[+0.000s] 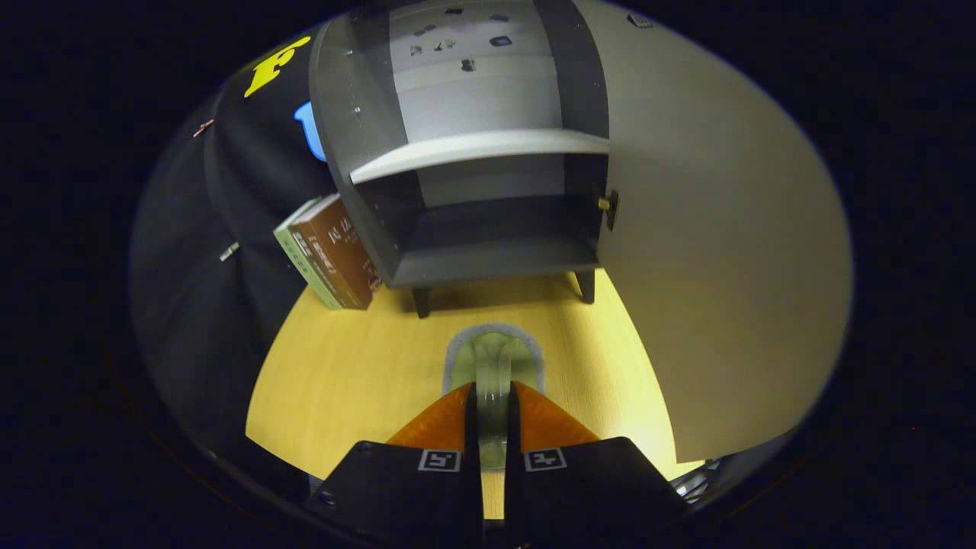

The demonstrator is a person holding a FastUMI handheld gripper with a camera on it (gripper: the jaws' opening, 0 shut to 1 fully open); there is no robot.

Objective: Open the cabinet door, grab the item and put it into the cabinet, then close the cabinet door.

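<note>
My gripper (492, 390) is shut on a clear glass cup (494, 352), both fingers pressing on its thin handle, with the cup's grey-rimmed body just ahead of the fingertips. The cup hangs above the yellow wooden table (343, 374). Beyond it stands the dark grey cabinet (366, 206) on short legs, its front open. A pale shelf (480, 149) divides it into an upper and a lower compartment (496, 255), and both look empty. The pale cabinet door (724, 252) is swung wide open to the right, with a small brass catch (606, 204) at its hinge side.
Two books (332, 255) lean against the cabinet's left side. The black cloth wall (229, 229) closes off the left and back. The open door stands close along the right of my fingers.
</note>
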